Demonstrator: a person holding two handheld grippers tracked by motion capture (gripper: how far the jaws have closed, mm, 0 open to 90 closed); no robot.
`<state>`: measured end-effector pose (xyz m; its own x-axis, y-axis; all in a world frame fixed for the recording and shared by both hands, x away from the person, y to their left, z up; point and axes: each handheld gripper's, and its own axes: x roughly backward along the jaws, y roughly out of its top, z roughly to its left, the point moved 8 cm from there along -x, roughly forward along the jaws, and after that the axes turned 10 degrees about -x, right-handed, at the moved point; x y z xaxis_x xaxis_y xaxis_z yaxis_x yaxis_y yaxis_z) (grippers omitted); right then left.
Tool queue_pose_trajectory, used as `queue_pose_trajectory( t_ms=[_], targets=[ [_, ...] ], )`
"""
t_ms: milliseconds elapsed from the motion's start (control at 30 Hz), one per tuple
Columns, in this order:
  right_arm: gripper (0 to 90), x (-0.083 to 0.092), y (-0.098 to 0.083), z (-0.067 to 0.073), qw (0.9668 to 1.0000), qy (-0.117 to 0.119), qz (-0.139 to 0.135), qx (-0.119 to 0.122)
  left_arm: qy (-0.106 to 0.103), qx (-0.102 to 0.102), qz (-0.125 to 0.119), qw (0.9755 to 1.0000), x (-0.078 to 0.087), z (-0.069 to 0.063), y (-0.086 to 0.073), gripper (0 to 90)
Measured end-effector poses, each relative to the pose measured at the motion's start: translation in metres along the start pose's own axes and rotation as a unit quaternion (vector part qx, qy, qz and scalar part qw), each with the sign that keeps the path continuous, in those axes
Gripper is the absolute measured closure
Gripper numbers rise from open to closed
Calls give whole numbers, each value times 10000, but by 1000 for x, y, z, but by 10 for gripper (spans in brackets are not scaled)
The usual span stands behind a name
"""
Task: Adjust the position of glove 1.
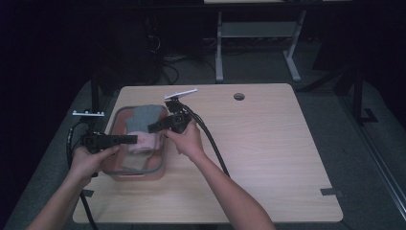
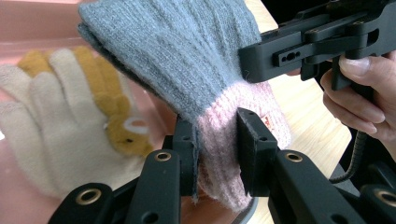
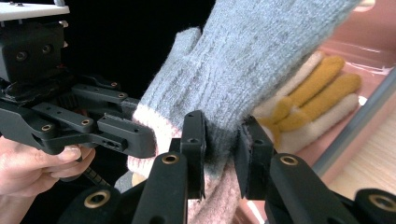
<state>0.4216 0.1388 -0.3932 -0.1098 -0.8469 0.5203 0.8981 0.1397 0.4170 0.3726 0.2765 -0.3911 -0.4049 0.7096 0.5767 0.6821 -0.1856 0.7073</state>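
Grey knit glove point(image 2: 187, 56) with pink cuff point(image 2: 224, 154), lifted.

Dim room, light wood table point(image 1: 268, 158) with cable hole point(image 1: 239, 96), grey carpet floor point(image 1: 335, 110), white desk frame point(image 1: 258, 33) behind.

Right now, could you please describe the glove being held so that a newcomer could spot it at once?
Find the pink bin at the table's left side. Above it, both tools grip one knitted glove. Unlike the cream-and-mustard glove lying inside, it is grey with a pink cuff.
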Motion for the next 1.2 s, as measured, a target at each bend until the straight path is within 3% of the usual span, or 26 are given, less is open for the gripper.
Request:
queue_pose_trajectory(
  t_ms=[400, 900, 1133, 1200],
  targets=[
    [746, -16, 0, -2, 10000, 15, 87, -17, 78, 80, 60, 9999, 2, 11, -6, 712],
    [731, -37, -6, -11, 9995, -75, 295, -82, 241, 132, 303, 9992, -1, 25, -22, 714],
    [719, -43, -8, -16, 9989, -201, 424, -45, 429, 132, 416, 9981, -5, 31, -30, 714],
    [720, -42, -8, -19, 9985, -339, 437, -13, 485, 171, 452, 9977, -5, 35, -33, 714]
  ],
)
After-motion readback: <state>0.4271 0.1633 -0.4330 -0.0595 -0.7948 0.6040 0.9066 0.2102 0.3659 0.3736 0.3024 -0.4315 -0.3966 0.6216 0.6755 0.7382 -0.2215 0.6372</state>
